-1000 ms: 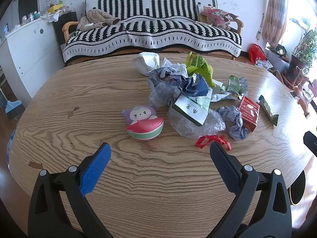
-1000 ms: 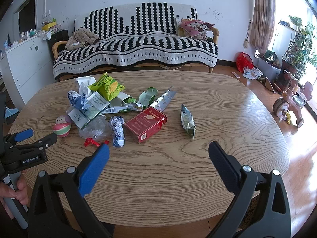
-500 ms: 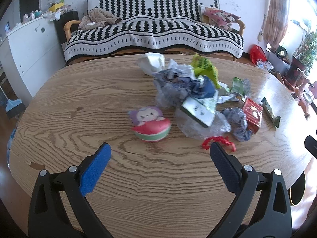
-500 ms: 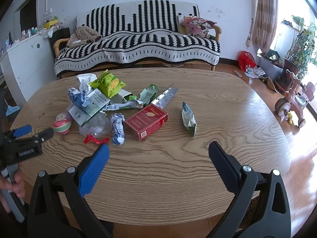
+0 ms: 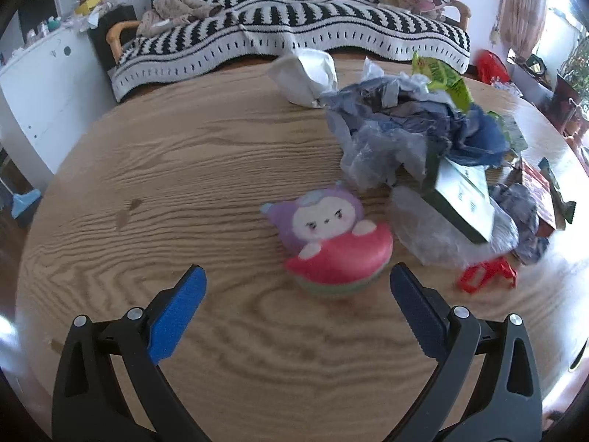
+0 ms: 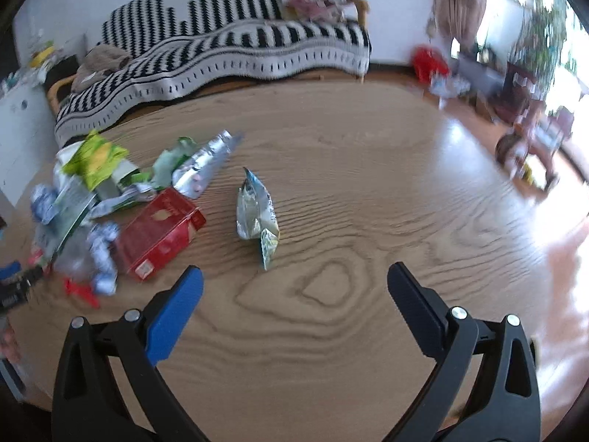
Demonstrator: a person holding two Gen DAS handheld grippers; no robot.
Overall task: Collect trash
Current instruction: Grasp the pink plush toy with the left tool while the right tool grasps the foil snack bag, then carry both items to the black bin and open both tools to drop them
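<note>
— Has any of it been picked up yet?

— Not that I can see. The left gripper point(image 5: 296, 291) has its fingers wide apart, empty, over the wooden table point(image 5: 165, 169); the pink squishy toy point(image 5: 331, 243) sits mid-frame just beyond it, and the trash pile point(image 5: 423, 140) fills the upper right.

— And the other?

— The right gripper point(image 6: 294, 287) is also spread, holding nothing. A foil snack wrapper point(image 6: 257, 217) lies at centre and the red box point(image 6: 162, 234) at centre left. I'd say everything remains to collect.
</note>
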